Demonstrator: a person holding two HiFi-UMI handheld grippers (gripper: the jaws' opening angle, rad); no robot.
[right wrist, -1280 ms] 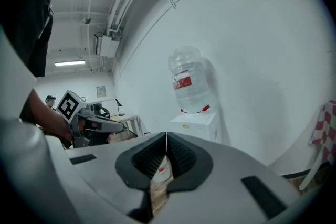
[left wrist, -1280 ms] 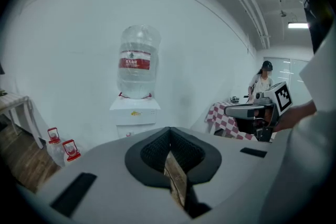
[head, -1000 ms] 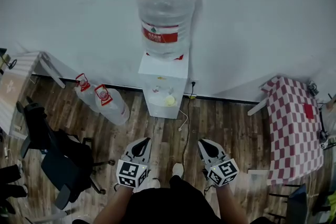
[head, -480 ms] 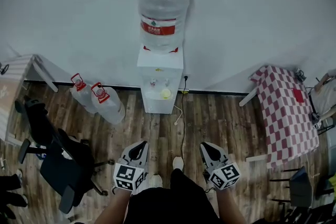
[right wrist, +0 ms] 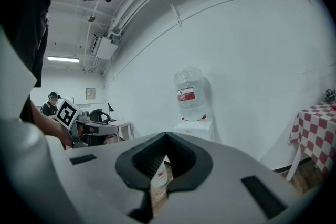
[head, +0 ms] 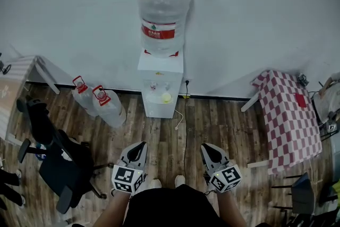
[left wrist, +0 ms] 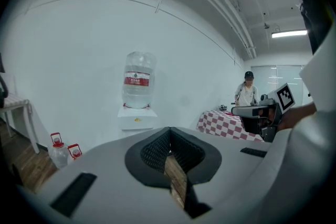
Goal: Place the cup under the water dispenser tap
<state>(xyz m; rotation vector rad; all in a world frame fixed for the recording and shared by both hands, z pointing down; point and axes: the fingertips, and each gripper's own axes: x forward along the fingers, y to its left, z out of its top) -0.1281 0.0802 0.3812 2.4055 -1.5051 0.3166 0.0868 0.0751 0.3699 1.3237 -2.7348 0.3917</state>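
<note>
The white water dispenser point(head: 161, 87) stands against the far wall with a big clear bottle point(head: 161, 13) on top. A small yellow cup point(head: 167, 97) sits in its tap recess. My left gripper point(head: 139, 147) and right gripper point(head: 206, 149) hover over the wooden floor well short of the dispenser, both shut and empty. In the left gripper view the jaws point(left wrist: 169, 131) meet at the tips, with the dispenser point(left wrist: 137, 117) far ahead. The right gripper view shows the same closed jaws point(right wrist: 166, 136) and the dispenser point(right wrist: 195, 126) beyond.
Two spare water jugs point(head: 101, 106) lie left of the dispenser. A black office chair point(head: 53, 157) stands at the left and a checked-cloth table point(head: 289, 114) at the right. A power cord point(head: 185, 125) trails across the floor. A person point(left wrist: 247, 89) stands far off.
The dispenser looks slightly smaller and farther than a second ago, and the checked table has slid left in view. Both grippers stay shut and empty, side by side.
</note>
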